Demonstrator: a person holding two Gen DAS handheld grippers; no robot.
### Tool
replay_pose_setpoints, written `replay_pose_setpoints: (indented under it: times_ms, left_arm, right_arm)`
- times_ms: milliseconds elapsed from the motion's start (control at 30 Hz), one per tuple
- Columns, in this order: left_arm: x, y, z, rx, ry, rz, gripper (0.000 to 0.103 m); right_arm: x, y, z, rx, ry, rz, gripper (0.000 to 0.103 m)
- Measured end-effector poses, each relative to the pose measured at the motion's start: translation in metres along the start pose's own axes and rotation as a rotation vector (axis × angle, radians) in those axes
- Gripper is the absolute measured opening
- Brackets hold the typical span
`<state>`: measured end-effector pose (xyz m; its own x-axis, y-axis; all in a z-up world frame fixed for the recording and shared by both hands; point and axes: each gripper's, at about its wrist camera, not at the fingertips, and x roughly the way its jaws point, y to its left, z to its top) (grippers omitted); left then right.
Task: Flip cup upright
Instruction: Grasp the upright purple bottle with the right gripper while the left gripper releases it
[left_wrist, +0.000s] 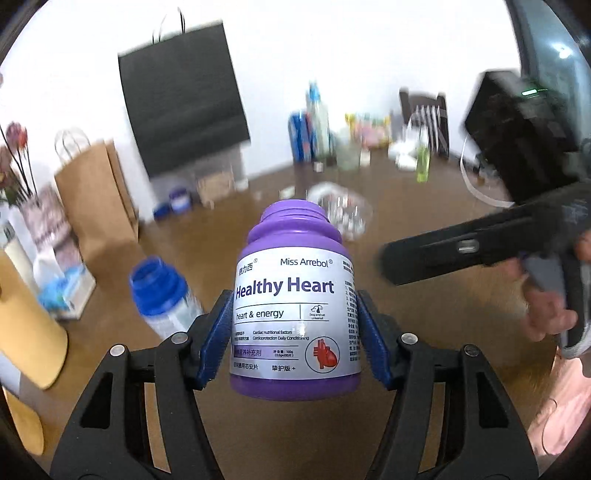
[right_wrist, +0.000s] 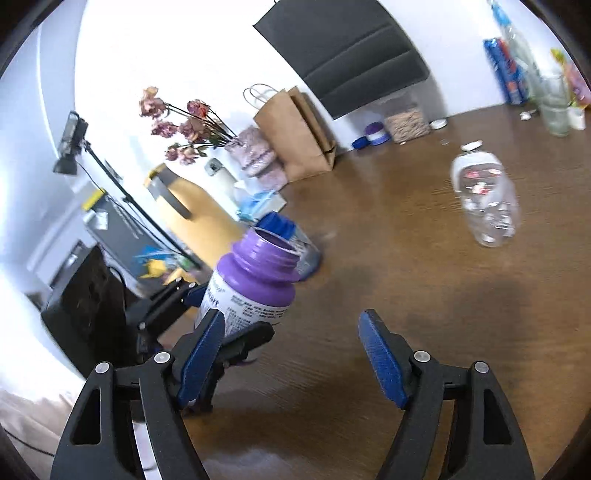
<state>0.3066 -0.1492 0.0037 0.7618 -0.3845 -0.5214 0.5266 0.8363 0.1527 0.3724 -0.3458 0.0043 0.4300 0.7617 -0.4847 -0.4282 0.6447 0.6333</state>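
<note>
Holding the purple bottle mouth-up in my left gripper, right gripper wide, empty at three o'clock; next, setting it down

brown wooden table, clear plastic bottle, blue-capped bottle, paper bag

White wall is running behind a brown wood-grain table; daylight is washing out the upper left. A black paper bag is standing against the wall, a brown paper bag leaning just beside it. Dried flowers are drooping from a pinkish wrap near the table's left edge. A dark chair back is showing at the far side. A lamp on a black stand is standing left, off the table.
</note>
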Motion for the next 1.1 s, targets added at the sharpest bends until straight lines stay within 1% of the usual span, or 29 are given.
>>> replay_pose_setpoints:
  times_ms: [33, 67, 100, 200, 333, 367, 400, 433, 467, 567, 633, 667, 733, 800, 833, 867, 900, 933, 1100]
  left_arm:
    - [-0.001, 0.000, 0.002, 0.011, -0.015, -0.001, 0.060]
    - [-0.001, -0.001, 0.005, 0.022, -0.028, 0.005, 0.060]
    - [0.000, 0.002, 0.009, 0.024, -0.032, -0.002, 0.060]
    - [0.006, 0.008, 0.018, 0.045, -0.040, -0.017, 0.060]
    - [0.011, 0.003, 0.029, 0.146, -0.075, -0.035, 0.060]
    - [0.014, 0.001, 0.034, 0.178, -0.092, -0.033, 0.060]
    - [0.016, 0.000, 0.037, 0.194, -0.097, -0.028, 0.060]
    - [0.022, 0.000, 0.039, 0.204, -0.092, -0.026, 0.060]
    - [0.029, 0.001, 0.042, 0.209, -0.087, -0.027, 0.060]
    - [0.045, 0.004, 0.050, 0.217, -0.072, -0.039, 0.060]
    - [0.055, 0.002, 0.056, 0.259, -0.053, -0.026, 0.060]
    - [0.059, 0.000, 0.059, 0.291, -0.056, -0.012, 0.062]
    - [0.065, -0.008, 0.067, 0.381, -0.093, 0.043, 0.064]
    - [0.065, -0.013, 0.071, 0.448, -0.148, 0.095, 0.070]
    - [0.065, -0.014, 0.072, 0.469, -0.176, 0.102, 0.070]
    - [0.066, -0.013, 0.074, 0.482, -0.213, 0.129, 0.075]
    - [0.069, -0.011, 0.075, 0.484, -0.230, 0.162, 0.080]
    - [0.071, -0.008, 0.076, 0.476, -0.233, 0.175, 0.082]
    - [0.085, 0.009, 0.071, 0.384, -0.194, 0.203, 0.085]
  right_arm:
    - [0.004, -0.001, 0.004, 0.007, 0.004, 0.016, 0.080]
    - [0.008, -0.003, 0.009, 0.021, 0.008, 0.044, 0.085]
    - [0.011, -0.005, 0.014, 0.041, 0.010, 0.063, 0.088]
    - [0.015, -0.011, 0.034, 0.086, 0.011, 0.115, 0.088]
    - [0.020, -0.014, 0.060, 0.104, -0.014, 0.169, 0.086]
    - [0.024, -0.016, 0.067, 0.119, -0.007, 0.190, 0.081]
    - [0.027, -0.019, 0.070, 0.138, 0.000, 0.214, 0.072]
    - [0.028, -0.022, 0.074, 0.166, 0.002, 0.230, 0.066]
    - [0.029, -0.024, 0.077, 0.178, -0.002, 0.205, 0.066]
    - [0.030, -0.020, 0.087, 0.128, -0.035, 0.105, 0.065]
    - [0.030, -0.014, 0.094, 0.085, -0.058, 0.024, 0.065]
    - [0.030, -0.011, 0.099, 0.066, -0.066, -0.006, 0.065]
    - [0.030, -0.004, 0.109, 0.025, -0.082, -0.054, 0.065]
    - [0.029, 0.001, 0.118, -0.006, -0.096, -0.079, 0.065]
    - [0.029, 0.005, 0.123, -0.028, -0.109, -0.107, 0.065]
    - [0.030, 0.009, 0.128, -0.057, -0.121, -0.147, 0.065]
    - [0.031, 0.011, 0.131, -0.073, -0.131, -0.172, 0.065]
    - [0.034, 0.015, 0.134, -0.094, -0.138, -0.194, 0.065]
    - [0.044, 0.014, 0.139, -0.110, -0.150, -0.231, 0.065]
